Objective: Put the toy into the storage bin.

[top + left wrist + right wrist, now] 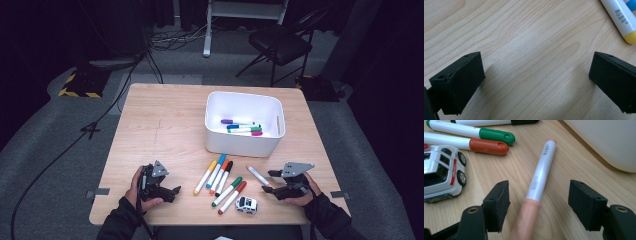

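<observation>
In the right gripper view we see the right gripper [539, 206] with its jaws apart, a pink-capped marker [541, 176] lying on the table [574, 162] between them, neither pad touching it. The high view places that marker [258, 176] just in front of the white bin [244, 145], which holds more markers. A toy car [442, 178] and the green [471, 132] and red [466, 144] markers lie close beside the gripper. The left gripper [536, 82] hangs open over bare wood, with a yellow-capped marker [621, 20] at the view's edge.
</observation>
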Demonstrator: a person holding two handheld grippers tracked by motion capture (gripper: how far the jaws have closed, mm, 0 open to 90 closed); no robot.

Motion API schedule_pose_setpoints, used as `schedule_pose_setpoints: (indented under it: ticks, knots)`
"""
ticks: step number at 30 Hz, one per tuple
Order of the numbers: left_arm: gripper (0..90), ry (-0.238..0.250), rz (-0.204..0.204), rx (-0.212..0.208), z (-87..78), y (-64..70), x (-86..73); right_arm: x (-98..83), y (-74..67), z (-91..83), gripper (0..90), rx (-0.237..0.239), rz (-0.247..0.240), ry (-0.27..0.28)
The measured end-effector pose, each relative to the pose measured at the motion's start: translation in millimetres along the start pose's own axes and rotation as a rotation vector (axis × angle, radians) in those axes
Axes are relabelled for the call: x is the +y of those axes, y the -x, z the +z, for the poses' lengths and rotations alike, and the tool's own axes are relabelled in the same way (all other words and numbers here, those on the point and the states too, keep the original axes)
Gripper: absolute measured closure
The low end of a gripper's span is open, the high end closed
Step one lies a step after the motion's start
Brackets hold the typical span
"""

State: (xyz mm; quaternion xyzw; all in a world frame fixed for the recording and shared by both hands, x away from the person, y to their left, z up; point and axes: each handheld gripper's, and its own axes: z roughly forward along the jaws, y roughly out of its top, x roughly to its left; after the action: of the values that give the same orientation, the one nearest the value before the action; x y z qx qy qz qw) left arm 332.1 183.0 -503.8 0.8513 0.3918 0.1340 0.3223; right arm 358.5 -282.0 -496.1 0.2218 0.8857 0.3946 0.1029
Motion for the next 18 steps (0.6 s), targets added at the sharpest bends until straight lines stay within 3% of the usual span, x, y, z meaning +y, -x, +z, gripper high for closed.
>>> schedule_pose_setpoints:
  ticks: [8,12,18]
  knots:
    - [0.2,-0.002,0.001,-0.001,-0.1,-0.1,0.1,-14.4,3.9,-10.7,38.1,-0.025,0.010,-0.002]
    - [0.2,-0.002,0.000,-0.001,-0.1,0.0,0.1,-23.0,9.1,-16.4,38.6,-0.036,0.005,0.025]
    - [0.2,0.001,-0.001,0.000,0.1,0.1,0.0,-26.9,14.1,-21.6,53.9,-0.050,0.048,0.029]
